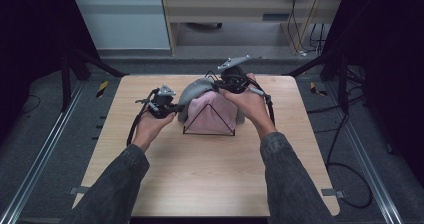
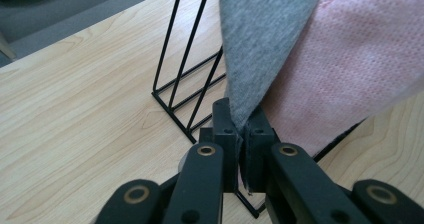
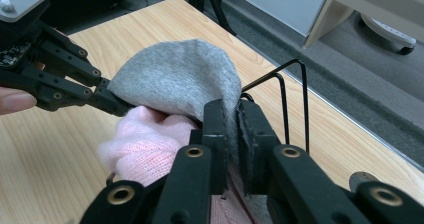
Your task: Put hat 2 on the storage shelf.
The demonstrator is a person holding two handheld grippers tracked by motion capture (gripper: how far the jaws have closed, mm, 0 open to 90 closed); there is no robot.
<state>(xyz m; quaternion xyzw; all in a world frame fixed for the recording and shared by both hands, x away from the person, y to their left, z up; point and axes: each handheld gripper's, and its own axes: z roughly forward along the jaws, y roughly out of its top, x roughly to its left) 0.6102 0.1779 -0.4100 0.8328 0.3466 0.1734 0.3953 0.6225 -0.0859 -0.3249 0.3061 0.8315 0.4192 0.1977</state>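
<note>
We are holding a grey cloth stretched between our two grippers over a black wire rack that stands near the far edge of the bench, about midway between its left and right edges. A pink cloth already hangs over the rack, and the grey one lies partly across its top.

Our left gripper has its jaws closed on the lower corner of the grey cloth, low beside the left end of the rack; the fabric runs up from between the jaws. Our right gripper has its jaws pinched on the other edge of the grey cloth, above the rack's top, with the rack's bent wires just beyond it.

We judge that we are in the middle of draping the grey cloth onto the rack, over the pink one. The next move calls for keeping both grips firm, drawing the cloth evenly across the ridge, and lowering both ends so that it hangs balanced before we let go.
</note>
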